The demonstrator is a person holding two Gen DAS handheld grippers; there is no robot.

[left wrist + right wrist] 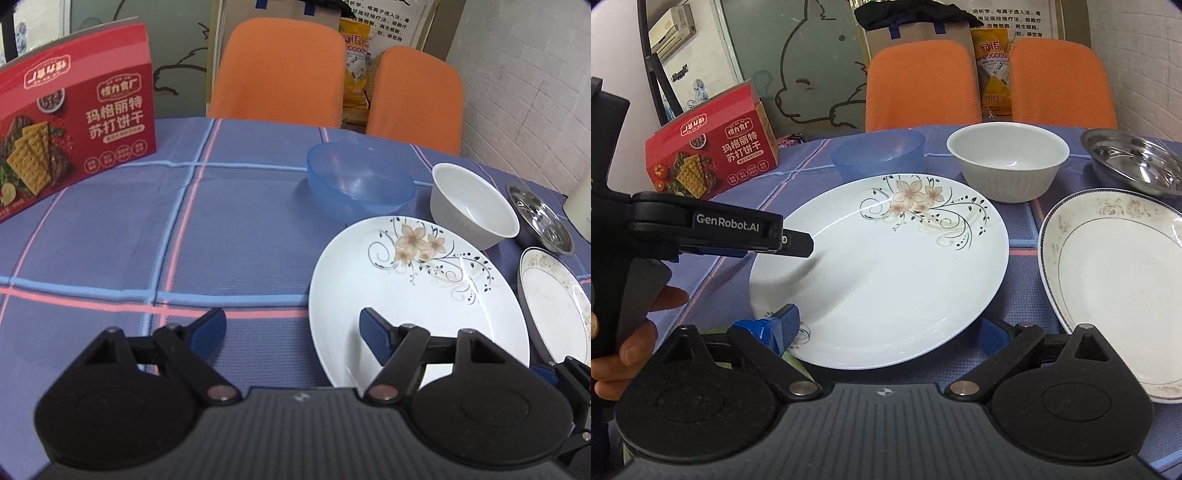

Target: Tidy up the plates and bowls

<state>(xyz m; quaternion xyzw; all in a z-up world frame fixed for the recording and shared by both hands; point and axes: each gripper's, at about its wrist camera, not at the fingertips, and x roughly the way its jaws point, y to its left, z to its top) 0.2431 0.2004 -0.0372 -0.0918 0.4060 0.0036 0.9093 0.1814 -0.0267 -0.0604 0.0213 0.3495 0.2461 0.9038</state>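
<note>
Plates first: straddling near rim of flowered plate [882, 269] with right gripper [886, 332], spread wide, empty. Left gripper [291, 332], also spread, probably hovering over plate's 9 o'clock edge. Keeping white bowl [1006, 162] at 1 o'clock undisturbed.

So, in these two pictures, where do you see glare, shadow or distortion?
Left wrist view: a glare streak on the flower plate; fisheye bends the cracker box. Right wrist view: the left tool casts a blurred shadow on that plate; the steel dish shows bright reflections.
</note>
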